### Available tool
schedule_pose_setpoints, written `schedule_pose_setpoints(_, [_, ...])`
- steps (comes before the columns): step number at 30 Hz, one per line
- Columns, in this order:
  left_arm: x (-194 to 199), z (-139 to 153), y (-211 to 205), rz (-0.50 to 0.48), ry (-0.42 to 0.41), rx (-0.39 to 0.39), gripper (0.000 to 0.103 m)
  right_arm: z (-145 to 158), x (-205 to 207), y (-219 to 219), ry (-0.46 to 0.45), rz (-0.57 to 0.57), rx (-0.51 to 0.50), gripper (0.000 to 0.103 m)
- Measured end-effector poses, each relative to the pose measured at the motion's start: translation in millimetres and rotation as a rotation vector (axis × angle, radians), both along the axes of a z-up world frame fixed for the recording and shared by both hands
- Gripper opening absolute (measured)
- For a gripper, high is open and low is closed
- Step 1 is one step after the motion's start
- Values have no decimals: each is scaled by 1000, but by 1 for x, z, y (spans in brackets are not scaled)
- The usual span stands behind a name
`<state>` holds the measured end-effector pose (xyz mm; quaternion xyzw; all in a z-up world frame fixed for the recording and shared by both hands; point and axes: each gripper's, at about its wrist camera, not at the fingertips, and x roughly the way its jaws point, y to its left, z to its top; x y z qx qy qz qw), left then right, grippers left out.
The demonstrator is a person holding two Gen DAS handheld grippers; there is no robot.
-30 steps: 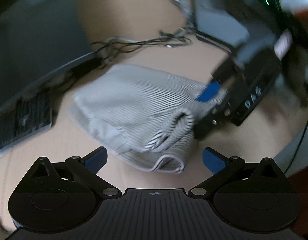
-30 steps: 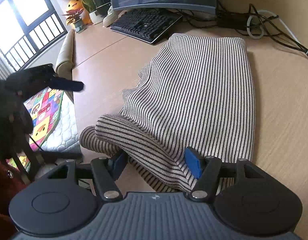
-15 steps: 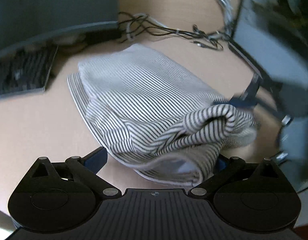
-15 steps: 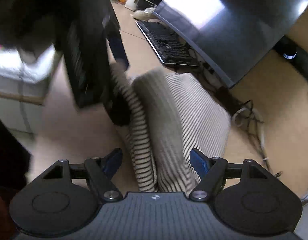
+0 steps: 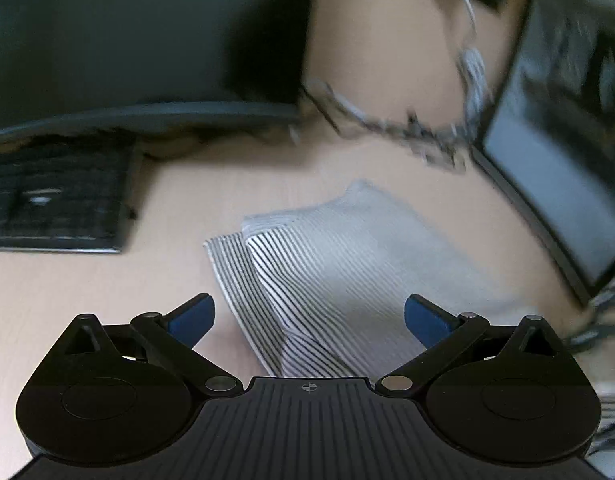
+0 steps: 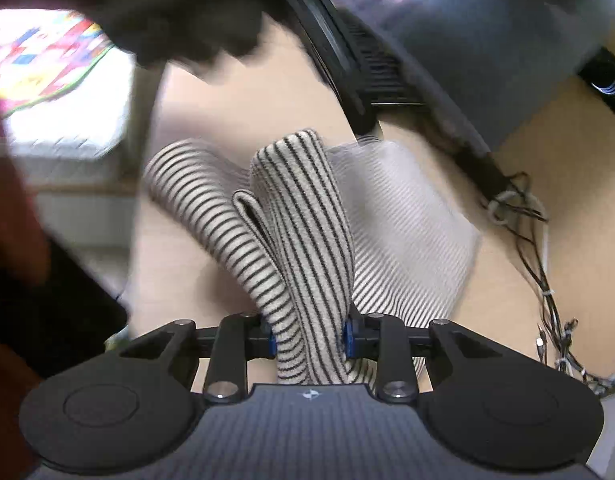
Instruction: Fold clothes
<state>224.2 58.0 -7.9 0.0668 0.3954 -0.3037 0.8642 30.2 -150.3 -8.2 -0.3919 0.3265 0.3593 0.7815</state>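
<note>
1. Folding is well on: my striped top [image 6: 307, 216] lies on the desk [image 6: 243, 104] as a compact, layered bundle, not spread flat. In the left wrist view its edges [image 5: 231, 264] show at least two stacked layers, roughly squared.

2. One thick roll of the cloth [image 6: 303, 264] is bunched up and runs between the blue pads of my right gripper [image 6: 308, 340]. Its jaws are closing on that roll and the pads press it on both sides; I read this as a pinch on the fabric.

3. My left gripper [image 5: 309, 314] is spread wide, holding nothing. The near end of the top lies between and below its fingers, not touching the pads as far as I can tell.

4. Done, by my judgement: the first folds, the garment already narrowed and doubled.

5. Left, by my judgement: carrying the pinched roll over and laying it flat, since it stands up as a ridge and a second loop of cloth [image 6: 195, 200] bulges beside it. Smoothing after that.

6. Surroundings: keyboard [image 5: 51, 204] well apart to the left in the left wrist view, monitor [image 5: 567, 184] near the top's far side, tangle of cables [image 6: 523, 216] just beyond it. Much of both views is blurred.
</note>
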Motion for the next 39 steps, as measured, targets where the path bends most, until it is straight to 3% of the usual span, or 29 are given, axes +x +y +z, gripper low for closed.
schedule_pose_setpoints(2, [1,-18,-3,-59,36,7,99,18,-8,5,24,30,-51,26])
schedule_pose_setpoints(6, [-2,-29,6,-175,75,-70,100,68,-1,27,23,88,-137,26])
schedule_pose_setpoints(8, [1,-27,12,-195,86,-99,98,88,14,37,18,136,-168,26])
schedule_pose_setpoints(11, [10,-29,23,-189,109,-103,92,91,45,42,14,211,-198,26])
schedule_pose_setpoints(15, [15,-32,34,-149,111,-93,86,54,99,41,102,209,-189,30])
schedule_pose_setpoints(17, [15,-29,45,-132,127,-108,86,30,125,40,137,202,-184,37])
schedule_pose_setpoints(21, [10,-26,60,-116,128,-95,88,-5,167,43,142,186,-171,42])
schedule_pose_setpoints(26, [3,-5,77,-83,89,-88,89,-21,197,52,145,83,-83,85])
schedule_pose_setpoints(29, [5,32,86,-68,11,-140,92,-25,209,49,187,3,-16,87])
schedule_pose_setpoints(34, [4,78,51,-213,-77,-239,95,-26,203,39,147,-78,44,102])
schedule_pose_setpoints(37, [0,67,15,-314,-63,-184,95,-21,208,35,142,-130,94,103])
schedule_pose_setpoints(39, [2,51,1,-323,-29,-135,95,-12,208,28,109,-169,136,103])
